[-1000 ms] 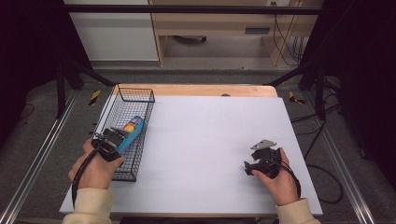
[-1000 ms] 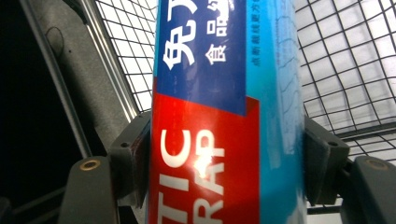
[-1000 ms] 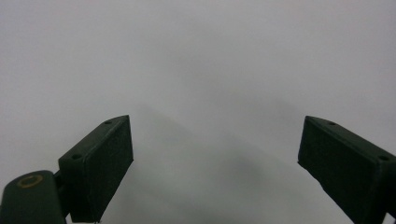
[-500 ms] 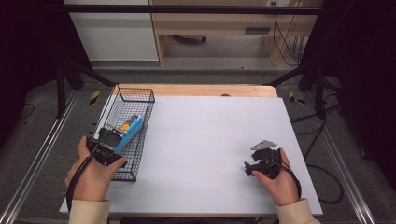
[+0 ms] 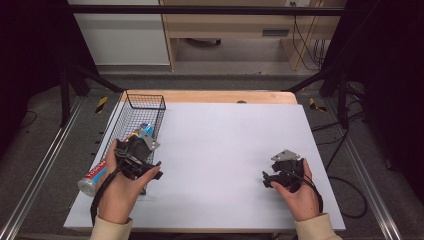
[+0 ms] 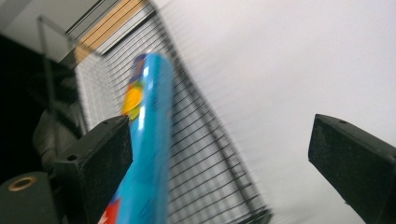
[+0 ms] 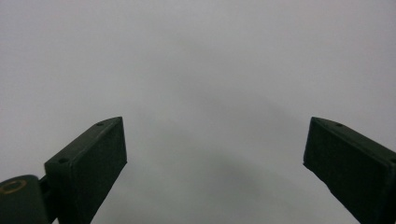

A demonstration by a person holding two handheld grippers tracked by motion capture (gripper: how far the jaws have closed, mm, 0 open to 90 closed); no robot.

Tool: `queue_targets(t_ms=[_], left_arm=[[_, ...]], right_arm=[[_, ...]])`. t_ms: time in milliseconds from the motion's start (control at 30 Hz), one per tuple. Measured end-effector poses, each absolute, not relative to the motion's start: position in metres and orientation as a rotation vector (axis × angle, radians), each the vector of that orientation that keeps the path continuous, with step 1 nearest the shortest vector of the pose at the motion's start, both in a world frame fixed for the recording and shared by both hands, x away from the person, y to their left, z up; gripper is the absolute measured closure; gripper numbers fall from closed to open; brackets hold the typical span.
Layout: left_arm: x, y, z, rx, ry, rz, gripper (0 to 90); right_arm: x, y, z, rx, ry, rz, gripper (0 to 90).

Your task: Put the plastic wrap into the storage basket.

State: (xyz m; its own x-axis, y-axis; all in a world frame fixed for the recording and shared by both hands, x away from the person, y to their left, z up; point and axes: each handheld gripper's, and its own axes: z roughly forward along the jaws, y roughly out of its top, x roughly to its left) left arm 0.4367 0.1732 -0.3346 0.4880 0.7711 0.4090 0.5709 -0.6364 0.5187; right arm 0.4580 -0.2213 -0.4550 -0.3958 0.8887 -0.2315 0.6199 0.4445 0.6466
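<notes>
Blue tube (image 6: 147, 140) with red-and-white end lies slanted across the wire basket's (image 5: 150, 102) near rim beside the wide-open left gripper (image 6: 219, 154); the right gripper (image 7: 215, 163), also wide open, rests on the white table (image 5: 230, 135).

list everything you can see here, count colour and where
wire basket: one, black, far left part of the table
tube: one, blue with a white and red end, lying out over the basket's near end, beside one jaw of the left gripper
table: one, white top with a wooden far edge
left gripper: one, black, jaws apart, at the basket's near end
right gripper: one, black, jaws apart over bare table, near right
hands: two, one holding each gripper, cream sleeves
</notes>
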Motion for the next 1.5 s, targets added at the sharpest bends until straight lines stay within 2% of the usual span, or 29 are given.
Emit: queue_targets(t_ms=[300,767,1100,1500], left_arm=[[0.434,0.132,-0.344,2.505,0.938,0.853,5.2],[0.425,0.085,-0.353,2.546,0.777,0.824,5.0],[0.426,0.074,-0.358,2.49,0.73,0.75,5.4],[0.445,0.077,-0.383,2.295,0.645,0.56,5.7]], right_arm=[[0.453,-0.232,-0.452,1.261,2.102,0.676,5.2],[0.447,-0.241,-0.453,1.268,2.1,0.689,5.0],[0.443,-0.247,-0.454,1.276,2.096,0.689,5.0],[0.439,-0.251,-0.455,1.282,2.09,0.696,5.0]])
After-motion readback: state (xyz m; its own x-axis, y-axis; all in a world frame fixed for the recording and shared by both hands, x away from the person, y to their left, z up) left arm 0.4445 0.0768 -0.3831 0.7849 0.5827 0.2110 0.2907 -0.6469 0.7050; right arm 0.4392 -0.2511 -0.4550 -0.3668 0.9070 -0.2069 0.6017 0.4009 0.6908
